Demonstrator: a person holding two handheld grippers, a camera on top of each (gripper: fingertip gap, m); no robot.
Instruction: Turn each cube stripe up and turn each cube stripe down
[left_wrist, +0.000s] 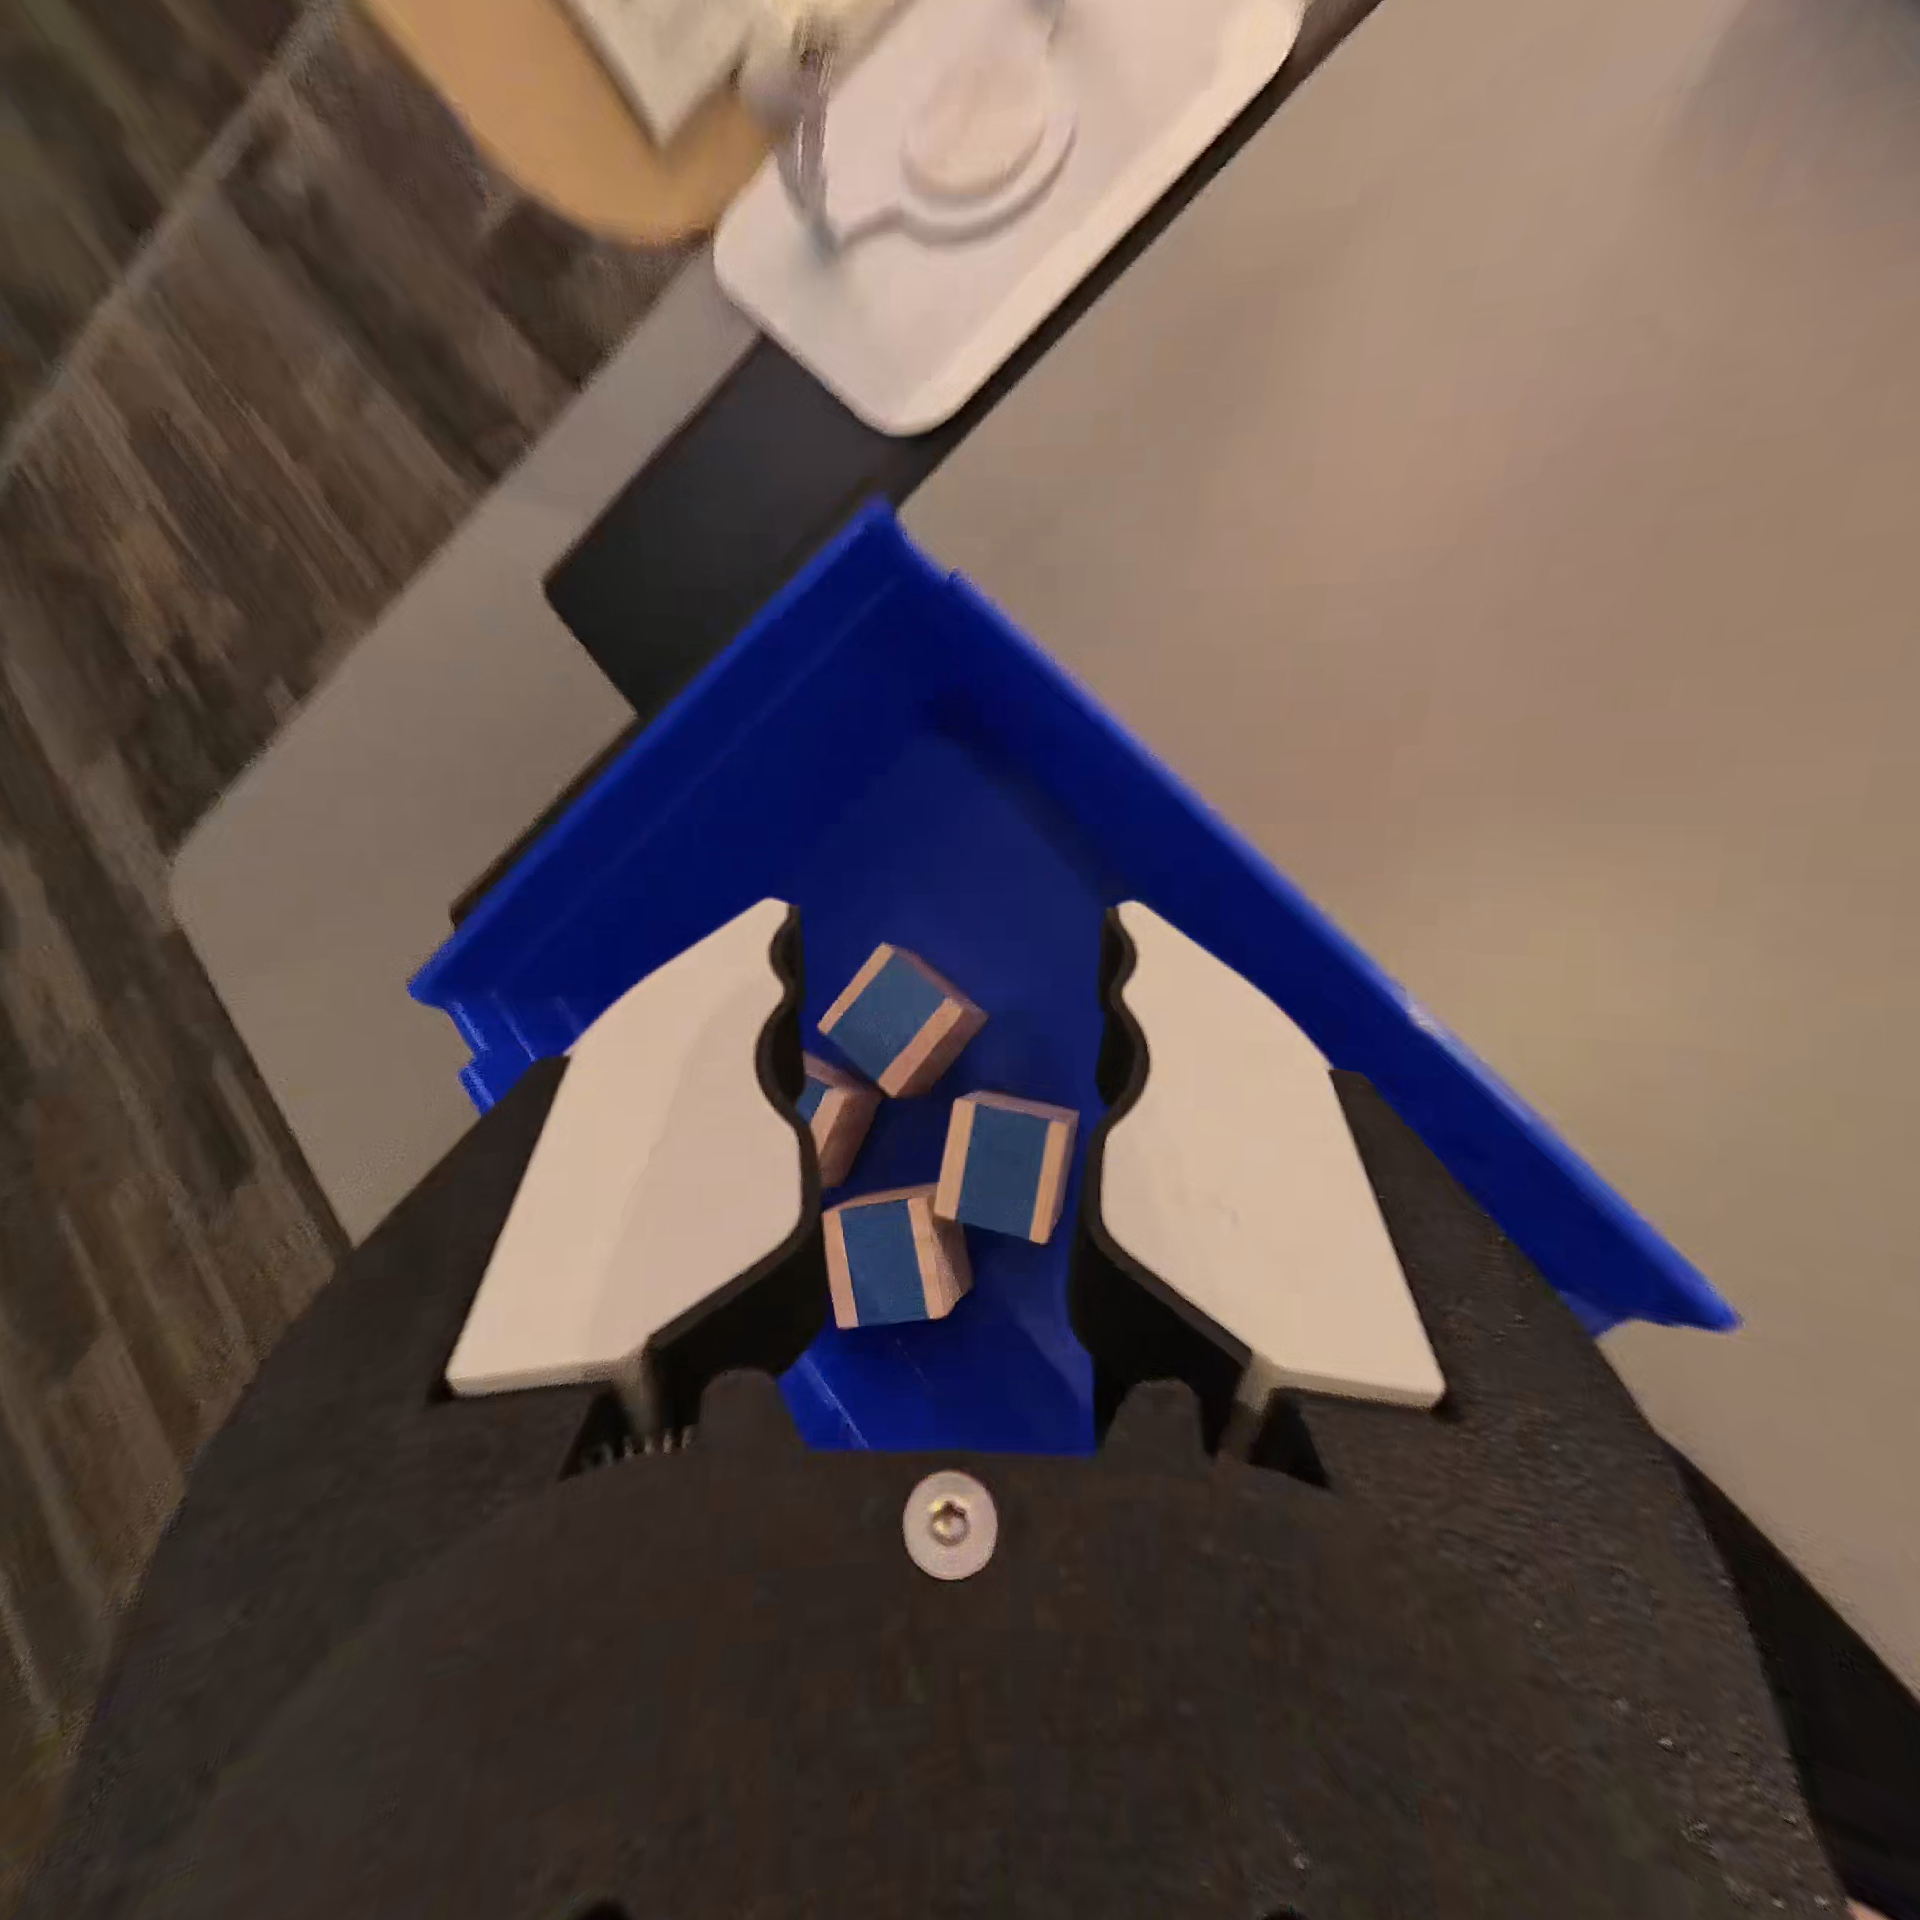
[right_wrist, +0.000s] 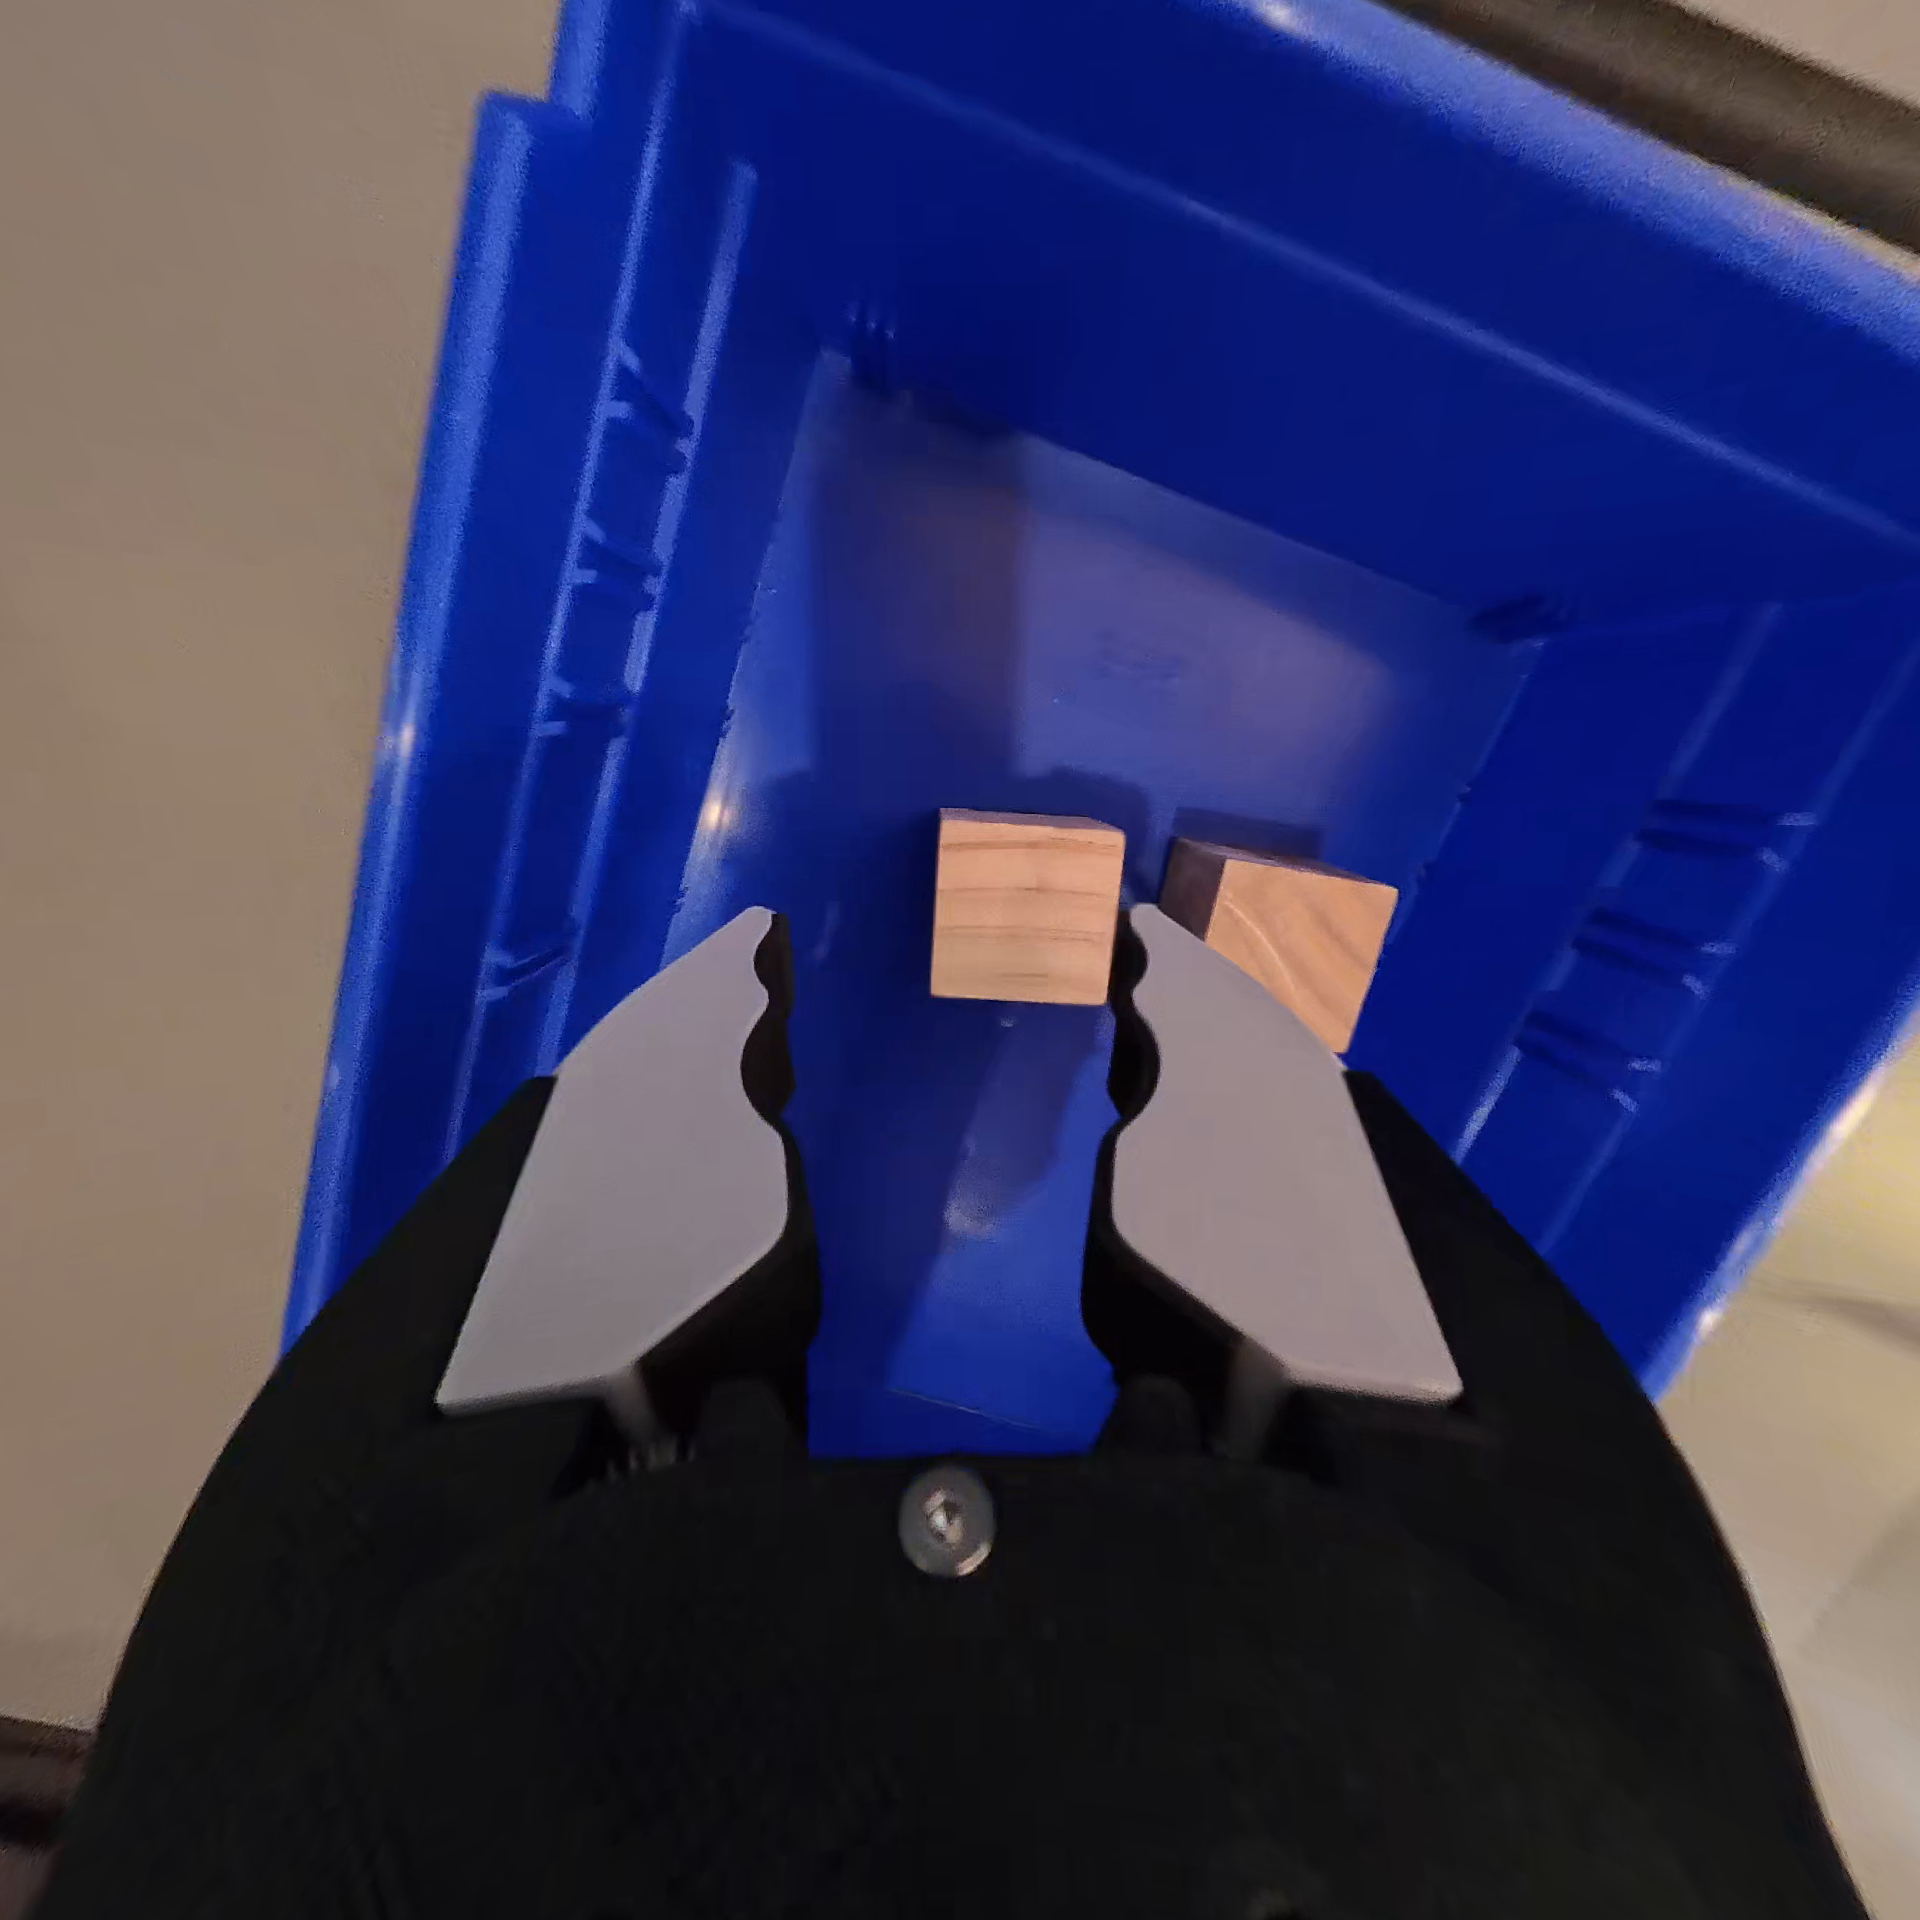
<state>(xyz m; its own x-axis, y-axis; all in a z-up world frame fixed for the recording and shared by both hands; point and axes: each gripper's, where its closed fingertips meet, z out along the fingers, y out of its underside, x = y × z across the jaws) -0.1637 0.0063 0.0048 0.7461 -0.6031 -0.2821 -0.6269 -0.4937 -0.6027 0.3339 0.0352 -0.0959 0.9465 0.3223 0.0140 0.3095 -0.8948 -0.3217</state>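
In the left wrist view, my left gripper (left_wrist: 951, 925) is open above a blue bin (left_wrist: 727, 790). Several wooden cubes lie on the bin floor with a blue stripe facing up: one far (left_wrist: 899, 1018), one right (left_wrist: 1003, 1164), one near (left_wrist: 894, 1257), and one half hidden behind the left finger (left_wrist: 836, 1117). None is between pressing pads. In the right wrist view, my right gripper (right_wrist: 951, 925) is open above another blue bin (right_wrist: 1351, 343). Two wooden cubes lie in it with plain wood faces showing: one (right_wrist: 1023, 904) just ahead of the fingertips, one (right_wrist: 1299, 935) partly behind the right finger.
The bins stand on a beige tabletop (left_wrist: 1455, 520). A white tray (left_wrist: 935, 239) and a black mat (left_wrist: 727, 540) lie beyond the left bin, near the table edge, with wood-patterned floor (left_wrist: 156, 520) beyond. The right bin's ribbed walls (right_wrist: 582, 623) rise around the cubes.
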